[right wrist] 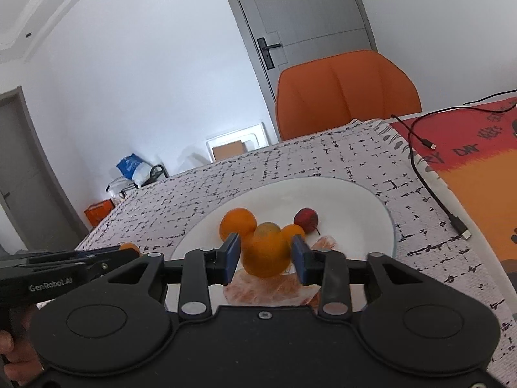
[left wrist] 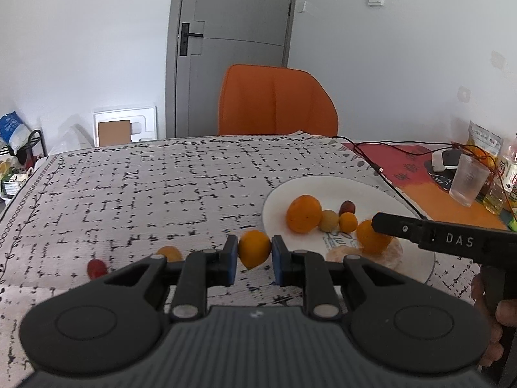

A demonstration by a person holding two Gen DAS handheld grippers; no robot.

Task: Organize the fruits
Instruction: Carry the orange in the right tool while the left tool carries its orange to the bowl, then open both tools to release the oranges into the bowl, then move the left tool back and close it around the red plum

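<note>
In the left wrist view my left gripper (left wrist: 254, 252) is shut on a small orange fruit (left wrist: 254, 248), held just above the patterned tablecloth, left of the white plate (left wrist: 281, 194). My right gripper (right wrist: 266, 258) hangs over the plate (right wrist: 371, 200), open. An orange (right wrist: 266, 253) sits between its blue pads with thin gaps on both sides, above a pinkish foam net (right wrist: 268, 289). On the plate lie a larger orange (right wrist: 237, 223), a yellowish fruit (right wrist: 268, 227), a small orange one (right wrist: 292, 231) and a red one (right wrist: 306, 218). From the left wrist view the right gripper (left wrist: 376, 223) reaches in from the right.
A small orange fruit (left wrist: 168, 253) and a red fruit (left wrist: 96, 267) lie on the cloth left of my left gripper. A black cable (right wrist: 433, 194) runs along the plate's right. A glass (left wrist: 467, 179) and bottles stand far right. An orange chair (left wrist: 276, 100) sits behind the table.
</note>
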